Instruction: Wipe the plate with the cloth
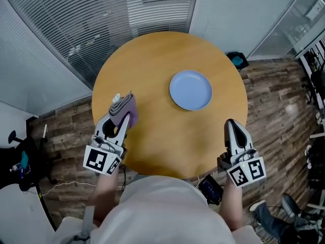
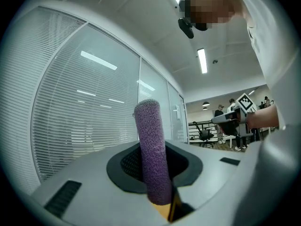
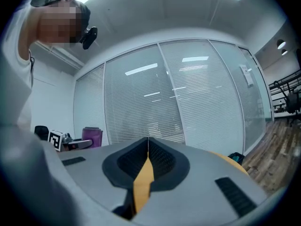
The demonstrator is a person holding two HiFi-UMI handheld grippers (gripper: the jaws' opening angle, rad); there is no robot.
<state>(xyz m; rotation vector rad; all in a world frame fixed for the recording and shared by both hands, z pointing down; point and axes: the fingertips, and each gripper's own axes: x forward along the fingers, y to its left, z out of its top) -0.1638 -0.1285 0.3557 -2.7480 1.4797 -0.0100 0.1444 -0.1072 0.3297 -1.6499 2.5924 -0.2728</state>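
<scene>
A round light-blue plate lies on the round wooden table, right of its middle, with nothing on it. My left gripper is over the table's left edge, shut on a folded purple cloth. In the left gripper view the cloth stands up as a thick roll between the jaws. My right gripper is at the table's near right edge, shut and holding nothing; its jaws meet in the right gripper view. The left gripper with the cloth shows at that view's far left.
Glass partitions with blinds curve behind the table. A teal and black bag lies on the wood floor at the table's far right. An office chair base is at the bottom right. People stand far off in the left gripper view.
</scene>
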